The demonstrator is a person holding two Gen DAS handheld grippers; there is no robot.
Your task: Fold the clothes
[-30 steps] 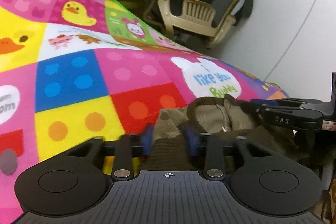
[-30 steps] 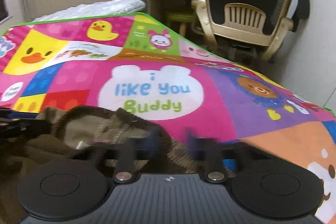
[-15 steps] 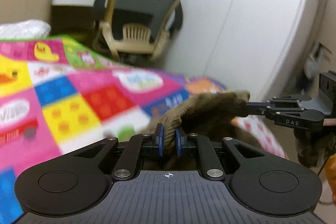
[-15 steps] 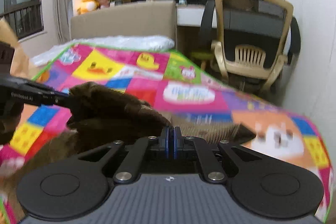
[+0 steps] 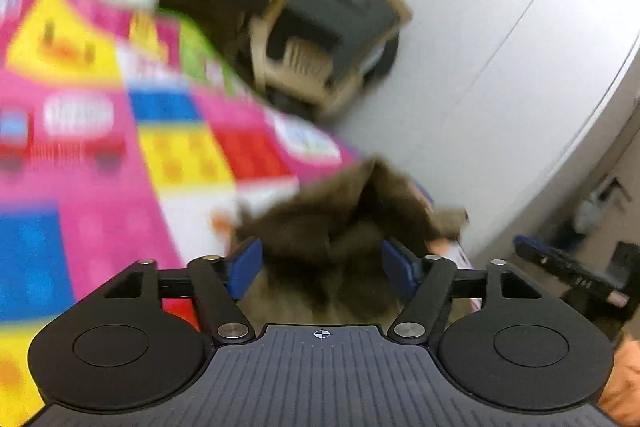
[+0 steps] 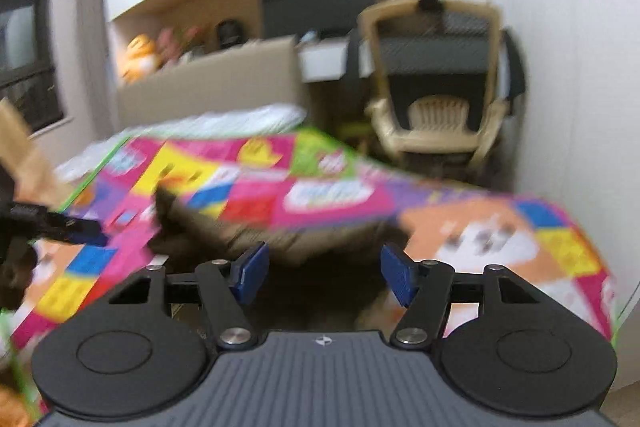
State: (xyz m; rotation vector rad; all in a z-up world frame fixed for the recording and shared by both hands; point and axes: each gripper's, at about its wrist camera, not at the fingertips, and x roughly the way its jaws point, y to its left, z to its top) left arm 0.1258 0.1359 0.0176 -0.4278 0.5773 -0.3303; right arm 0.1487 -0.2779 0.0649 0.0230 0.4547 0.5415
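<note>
A brown knitted garment lies bunched on the bright patterned play mat, blurred by motion. My left gripper is open above it, its blue pads wide apart with the cloth showing between them but not pinched. In the right wrist view the same brown garment spreads over the mat below my right gripper, which is also open with its blue pads spread. The other gripper's black fingers show at the left edge.
A beige office chair with a dark mesh back stands beyond the mat's far edge, beside a white wall. A beige headboard, white bedding and a desk with a monitor lie behind.
Both grippers were shut on the brown garment half a second ago; now both have opened and let it go. The garment has dropped onto the mat and both views have swung.
</note>
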